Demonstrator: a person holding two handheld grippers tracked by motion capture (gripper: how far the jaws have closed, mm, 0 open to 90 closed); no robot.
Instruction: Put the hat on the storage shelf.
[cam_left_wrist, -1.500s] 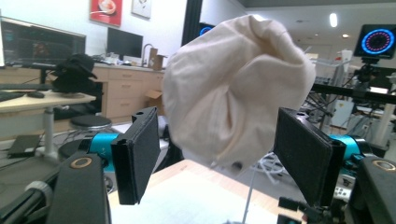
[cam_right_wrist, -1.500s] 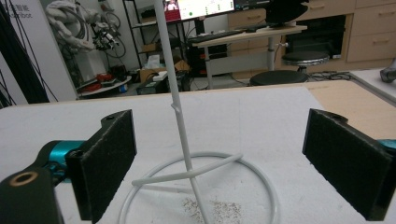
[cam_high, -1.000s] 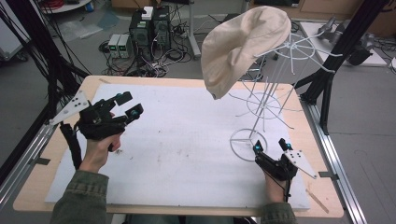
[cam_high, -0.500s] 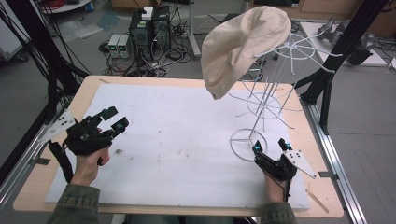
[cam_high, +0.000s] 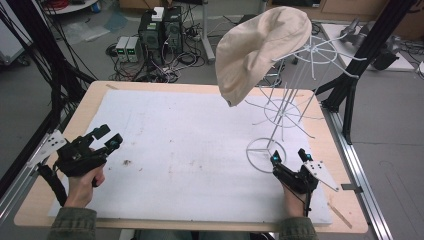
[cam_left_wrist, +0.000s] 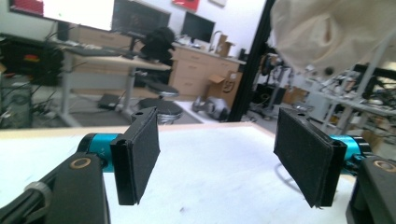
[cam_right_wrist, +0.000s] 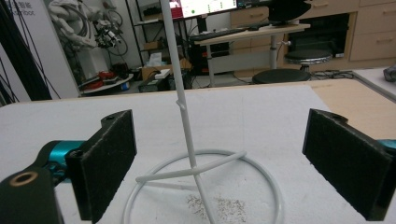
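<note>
Table (cam_high: 90, 107): a wooden top across the middle of the high view, most of it covered by a white sheet (cam_high: 190, 145) with faint dark specks near its centre-left.
Wire stand (cam_high: 280, 112): a white stand at the right of the high view; its round base ring sits on the sheet at centre-right and a thin pole rises toward the upper right, with wire arms branching off.
Hat (cam_high: 260, 47): a cream cloth hat hangs on the top of the stand, in the upper middle of the high view, drooping down to the left; it also fills the upper right corner of the left gripper view (cam_left_wrist: 331, 32).
Left gripper (cam_high: 106, 138): lower left of the high view, held in a hand (cam_high: 82, 182) above the sheet's left edge, tips pointing up and right. Its jaws stand wide apart with nothing between them; in its own view the two black pads (cam_left_wrist: 140, 156) frame bare sheet.
Right gripper (cam_high: 289, 156): lower right of the high view, just below the base ring. Jaws wide apart and holding nothing.
Base ring, right gripper view (cam_right_wrist: 205, 186): at the bottom centre, between the two pads (cam_right_wrist: 107, 161) and a little beyond them, touching neither; the pole rises to the top of the frame.
Crumbs (cam_right_wrist: 219, 205): a small scatter of brown specks inside the ring.
Background: computers and cables on the floor at the top left of the high view.
</note>
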